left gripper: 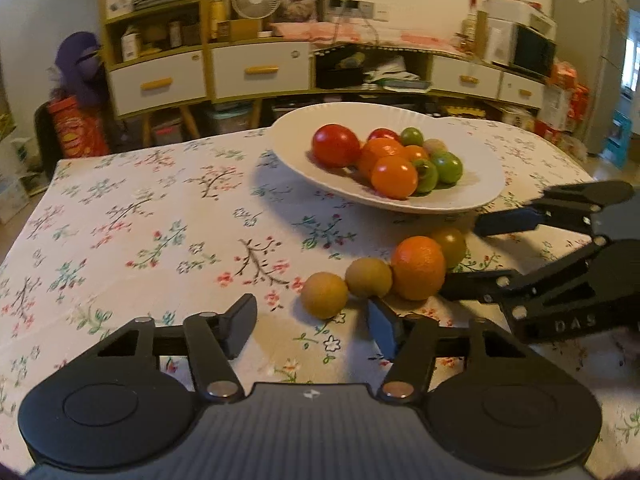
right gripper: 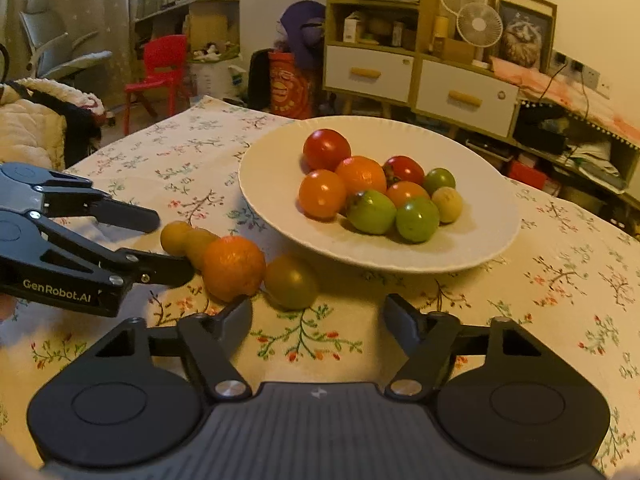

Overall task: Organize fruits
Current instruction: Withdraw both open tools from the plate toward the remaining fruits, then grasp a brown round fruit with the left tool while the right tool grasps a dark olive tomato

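Low in the left wrist view, the left gripper point(left gripper: 310, 322) stands with jaws apart and nothing between them, just short of two small tan fruits point(left gripper: 325, 295). In the right wrist view, the right gripper point(right gripper: 318, 318) is likewise parted and empty, just before an olive-green fruit point(right gripper: 291, 287) and an orange point(right gripper: 233, 268) on the floral tablecloth point(right gripper: 560, 280). Farther up, centre frame, a white plate point(right gripper: 280, 216) holds red, orange and green fruits point(right gripper: 372, 196).

olive fruit point(left gripper: 452, 245) half hidden behind orange point(left gripper: 418, 267); right gripper point(left gripper: 460, 256) body cut off by frame edge.
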### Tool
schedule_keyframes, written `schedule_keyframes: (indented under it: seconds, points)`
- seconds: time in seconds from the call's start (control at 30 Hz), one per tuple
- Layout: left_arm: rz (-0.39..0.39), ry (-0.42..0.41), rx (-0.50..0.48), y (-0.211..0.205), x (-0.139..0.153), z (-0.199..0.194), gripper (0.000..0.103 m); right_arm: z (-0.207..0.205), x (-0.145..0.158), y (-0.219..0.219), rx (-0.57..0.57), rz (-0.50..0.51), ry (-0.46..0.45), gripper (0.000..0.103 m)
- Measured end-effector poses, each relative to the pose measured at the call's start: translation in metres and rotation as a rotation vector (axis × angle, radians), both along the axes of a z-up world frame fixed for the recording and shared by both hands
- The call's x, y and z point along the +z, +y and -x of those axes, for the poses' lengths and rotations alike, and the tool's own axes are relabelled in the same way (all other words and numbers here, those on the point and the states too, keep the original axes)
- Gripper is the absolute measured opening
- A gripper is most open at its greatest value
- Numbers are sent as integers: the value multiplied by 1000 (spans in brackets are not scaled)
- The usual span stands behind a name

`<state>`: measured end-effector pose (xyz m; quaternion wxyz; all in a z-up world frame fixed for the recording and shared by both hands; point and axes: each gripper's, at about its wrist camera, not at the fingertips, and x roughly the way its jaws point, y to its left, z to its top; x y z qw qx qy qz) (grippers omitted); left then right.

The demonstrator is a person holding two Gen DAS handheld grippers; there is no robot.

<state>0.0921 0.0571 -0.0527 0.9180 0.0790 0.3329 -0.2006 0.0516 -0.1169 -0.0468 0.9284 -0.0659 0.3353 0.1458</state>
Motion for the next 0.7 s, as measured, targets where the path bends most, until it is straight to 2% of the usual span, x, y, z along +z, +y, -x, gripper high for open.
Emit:
schedule_keyframes:
  seconds: [0.13,0.27,0.57,0.67,0.7]
  points:
    - [-9,-5,-50,-4,0,0,44,-5,1,-3,21,-12,-3,56]
    - [-6,4,-75,-7,1,-1,37,-7,2,-4,35,-32,-3,51]
    - [5,26,-58,-5,2,-5,32,-10,3,0,70,-32,1,44]
    - [14,33,-43,-1,3,-5,23,-11,2,-2,80,-44,3,39]
    - [19,36,-37,0,4,-4,20,-11,2,-2,82,-48,5,34]
